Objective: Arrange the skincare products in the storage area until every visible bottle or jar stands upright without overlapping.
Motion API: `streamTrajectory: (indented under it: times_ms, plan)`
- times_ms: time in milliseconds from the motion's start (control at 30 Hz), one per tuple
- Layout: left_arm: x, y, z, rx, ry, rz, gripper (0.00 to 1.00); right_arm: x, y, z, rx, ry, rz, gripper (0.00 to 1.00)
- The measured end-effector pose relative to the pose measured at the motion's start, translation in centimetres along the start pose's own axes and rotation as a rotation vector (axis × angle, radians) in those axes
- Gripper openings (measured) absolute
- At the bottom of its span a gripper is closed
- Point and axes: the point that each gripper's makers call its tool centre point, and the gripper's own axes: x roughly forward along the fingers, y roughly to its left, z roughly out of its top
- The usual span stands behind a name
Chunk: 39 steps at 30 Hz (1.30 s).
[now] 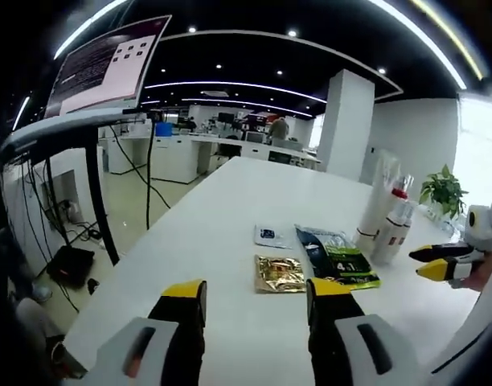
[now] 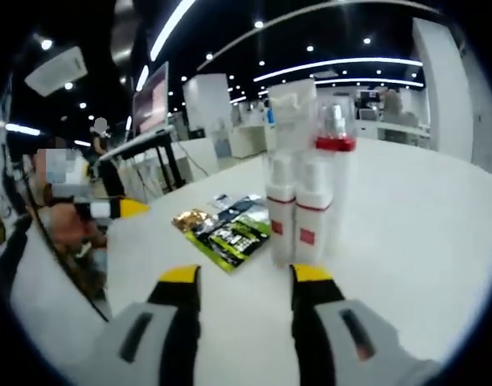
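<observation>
Both grippers' fingers stand apart, holding nothing: left gripper (image 1: 256, 310), right gripper (image 2: 244, 296). Bottles (image 2: 301, 217) stand upright in a tight cluster at centre frame, beside flat sachets (image 2: 230, 235) on the table (image 2: 407, 233). I'd approach one outer bottle squarely, gripping low to avoid toppling neighbours.

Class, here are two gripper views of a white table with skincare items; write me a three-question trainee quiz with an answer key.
1. True or false: the white bottles with red bands stand upright.
2. Which lies nearest those bottles? A) shiny gold foil sachet B) dark green packet with yellow-green print C) small white sachet
3. Fill in: the right gripper has its yellow-tipped jaws ____.

Key: 1 true; 2 B; 3 open (apart, holding nothing). The left gripper is open too.
</observation>
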Motion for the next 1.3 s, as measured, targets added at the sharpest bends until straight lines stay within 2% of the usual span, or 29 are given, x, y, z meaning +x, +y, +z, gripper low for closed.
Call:
streamTrajectory:
  times_ms: [133, 167, 267, 333, 400, 467, 500, 633, 700, 833, 933, 1067, 1233, 1300]
  plan:
    - [0.3, 0.1, 0.4, 0.011, -0.033, -0.008, 0.58, -1.5, -2.2, 0.3, 0.024, -0.055, -0.083, 0.51]
    - [0.5, 0.0, 0.6, 0.026, -0.044, -0.015, 0.58, -2.4, -3.4, 0.2, 0.057, -0.081, -0.116, 0.54]
    - [0.9, 0.3, 0.8, 0.072, -0.081, -0.009, 0.60, -4.0, -5.3, 0.3, 0.046, -0.123, -0.171, 0.60]
    - [1.2, 0.7, 0.7, 0.084, -0.107, 0.001, 0.67, -5.4, -7.0, 0.4, 0.007, -0.158, -0.221, 0.67]
    - [1.5, 0.8, 1.0, 0.086, -0.139, -0.002, 0.74, -6.7, -8.9, 0.3, 0.003, -0.198, -0.273, 0.78]
    - [1.8, 0.8, 1.2, 0.108, -0.177, -0.009, 0.76, -8.2, -11.0, -0.6, 0.002, -0.208, -0.343, 0.84]
    - [1.9, 0.7, 1.2, 0.126, -0.193, -0.018, 0.79, -8.8, -12.1, -1.6, 0.010, -0.187, -0.381, 0.86]
    - [2.5, 0.8, 1.1, 0.122, -0.243, -0.027, 0.88, -10.4, -14.4, -4.7, 0.043, -0.152, -0.457, 0.90]
    - [2.8, 0.8, 0.9, 0.116, -0.247, -0.038, 0.92, -10.6, -14.6, -5.6, 0.038, -0.137, -0.468, 0.91]
    - [3.1, 1.1, 1.1, 0.111, -0.277, -0.046, 0.91, -10.4, -14.1, -4.7, 0.020, -0.178, -0.457, 0.91]
    - [3.0, 2.9, 0.6, -0.014, -0.264, 0.003, 0.91, -11.0, -15.1, -5.1, 0.062, -0.182, -0.494, 0.92]
    - [2.8, 2.8, 1.2, 0.004, -0.287, -0.007, 0.89, -11.1, -15.4, -5.0, 0.085, -0.193, -0.505, 0.92]
    - [3.1, 1.8, 0.1, 0.076, -0.239, -0.028, 0.87, -11.0, -15.2, -5.4, 0.085, -0.172, -0.496, 0.92]
    - [3.1, 1.5, 0.2, 0.082, -0.240, -0.037, 0.86, -11.0, -15.2, -5.4, 0.087, -0.174, -0.493, 0.92]
